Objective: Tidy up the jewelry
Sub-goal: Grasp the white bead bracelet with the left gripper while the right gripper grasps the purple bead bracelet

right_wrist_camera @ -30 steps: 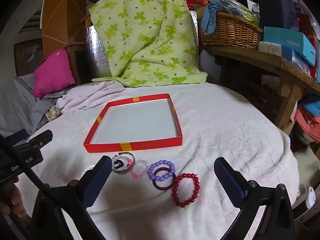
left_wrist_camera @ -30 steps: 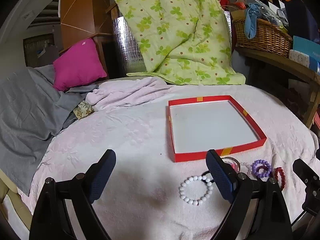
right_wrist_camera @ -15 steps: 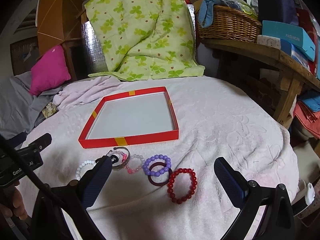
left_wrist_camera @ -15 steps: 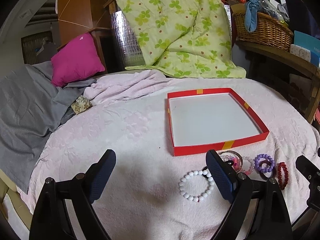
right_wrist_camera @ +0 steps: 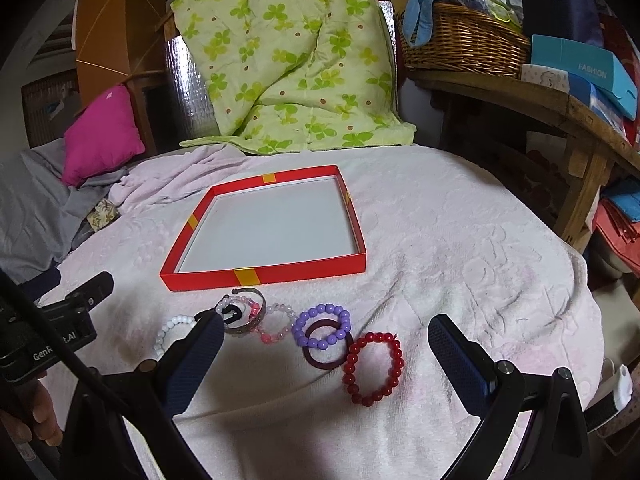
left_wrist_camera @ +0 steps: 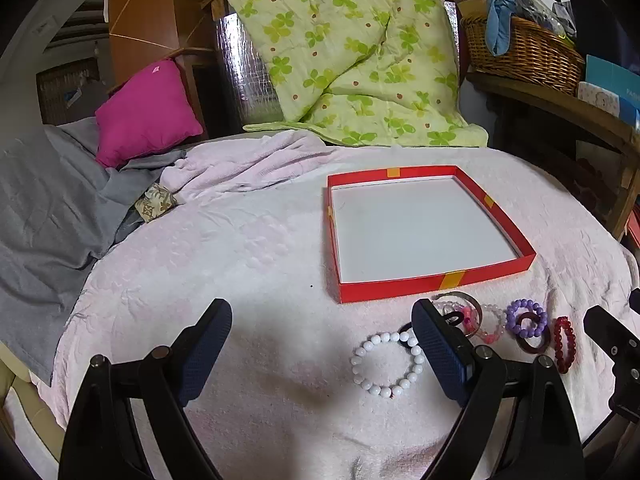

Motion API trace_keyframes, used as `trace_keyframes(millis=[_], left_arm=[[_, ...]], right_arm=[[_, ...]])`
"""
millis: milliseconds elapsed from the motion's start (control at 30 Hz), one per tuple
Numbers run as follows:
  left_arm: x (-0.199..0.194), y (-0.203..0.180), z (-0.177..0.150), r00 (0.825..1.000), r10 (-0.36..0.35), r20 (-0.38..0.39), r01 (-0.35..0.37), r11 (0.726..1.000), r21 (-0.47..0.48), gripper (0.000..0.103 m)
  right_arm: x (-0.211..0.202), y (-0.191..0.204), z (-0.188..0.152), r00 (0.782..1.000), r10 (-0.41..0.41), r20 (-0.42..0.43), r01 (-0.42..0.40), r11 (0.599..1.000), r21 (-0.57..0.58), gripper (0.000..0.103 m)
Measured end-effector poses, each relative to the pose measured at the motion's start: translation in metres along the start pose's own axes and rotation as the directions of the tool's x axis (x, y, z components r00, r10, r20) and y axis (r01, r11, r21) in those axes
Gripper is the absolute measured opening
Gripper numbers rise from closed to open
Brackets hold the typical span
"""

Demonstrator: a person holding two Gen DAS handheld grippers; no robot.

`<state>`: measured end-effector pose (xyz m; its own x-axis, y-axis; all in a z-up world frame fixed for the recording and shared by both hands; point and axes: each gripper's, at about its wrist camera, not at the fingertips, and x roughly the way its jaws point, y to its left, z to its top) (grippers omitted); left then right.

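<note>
Both grippers have dropped closer to the bed vs a sec ago, so the bracelets loom bigger; left gripper (left_wrist_camera: 322,346) and right gripper (right_wrist_camera: 324,354) gape wide, holding nothing. Jewelry sits in a row just in front of the red tray (right_wrist_camera: 264,274), tray w/ nothing in it. Risk: red bead bracelet (right_wrist_camera: 374,368) touches the dark bangle (right_wrist_camera: 326,350), which overlaps the purple bracelet (right_wrist_camera: 322,326), so a sloppy pinch prob drags neighbours or snags the blanket (right_wrist_camera: 460,264).

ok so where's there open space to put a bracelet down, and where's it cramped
The red tray is bare across its whole white floor. The pink blanket is also free to the tray's right, and to its left toward the grey sheet. It is crowded just in front of the tray, where the white bracelet, purple bracelet and red bracelet lie in a row.
</note>
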<state>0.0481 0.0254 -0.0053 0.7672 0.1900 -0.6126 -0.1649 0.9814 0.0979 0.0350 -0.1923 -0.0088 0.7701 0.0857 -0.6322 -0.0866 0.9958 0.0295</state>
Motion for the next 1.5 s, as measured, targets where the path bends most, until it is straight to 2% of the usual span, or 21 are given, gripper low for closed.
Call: trace_keyframes(millis=[133,267,500,733,833,933,1100,1267,1367,1433,1500], left_arm=[[0.001,-0.001,0.001,1.000,0.000,-0.002,0.000,1.000,0.001,0.092],[0.002,-0.002,0.000,1.000,0.003,-0.006,-0.003,1.000,0.003,0.092],[0.007,-0.001,-0.002,0.999,-0.014,-0.031,0.014,1.000,0.005,0.092],[0.041,0.007,-0.016,0.978,-0.057,-0.202,0.054,0.998,-0.023,0.092],[0.048,0.008,-0.019,0.971,-0.062,-0.233,0.059,0.998,-0.024,0.092],[0.053,0.004,-0.021,0.964,-0.076,-0.256,0.073,0.997,-0.020,0.092],[0.063,0.000,-0.022,0.951,-0.105,-0.291,0.102,0.994,-0.025,0.092],[0.071,0.003,-0.020,0.943,-0.129,-0.307,0.123,0.992,-0.040,0.092],[0.076,0.007,-0.017,0.932,-0.171,-0.319,0.158,0.985,-0.068,0.091],[0.081,0.008,-0.015,0.919,-0.216,-0.331,0.196,0.976,-0.091,0.092],[0.084,0.007,-0.013,0.913,-0.238,-0.332,0.217,0.971,-0.100,0.091]], right_arm=[[0.000,-0.003,0.000,0.999,-0.013,-0.044,0.013,1.000,0.011,0.103],[0.005,-0.004,0.000,1.000,0.021,-0.017,-0.021,0.999,0.030,0.103],[0.003,-0.004,0.000,1.000,0.006,-0.015,-0.006,1.000,0.016,0.103],[0.011,-0.027,-0.008,0.998,-0.053,-0.032,0.052,0.998,-0.035,0.102],[0.021,-0.045,-0.013,0.996,-0.005,-0.083,0.005,1.000,-0.006,0.090],[0.030,-0.049,-0.016,0.993,0.041,-0.113,-0.040,0.999,0.014,0.088],[0.052,-0.034,-0.007,0.974,0.145,-0.174,-0.145,0.989,0.011,0.074],[0.084,-0.019,0.010,0.963,0.161,-0.218,-0.166,0.986,-0.006,0.055],[0.107,-0.026,0.014,0.943,0.182,-0.279,-0.170,0.983,0.068,0.049],[0.120,-0.033,0.012,0.925,0.201,-0.323,-0.168,0.978,0.126,0.049],[0.129,-0.037,0.009,0.910,0.212,-0.356,-0.163,0.973,0.163,0.041]])
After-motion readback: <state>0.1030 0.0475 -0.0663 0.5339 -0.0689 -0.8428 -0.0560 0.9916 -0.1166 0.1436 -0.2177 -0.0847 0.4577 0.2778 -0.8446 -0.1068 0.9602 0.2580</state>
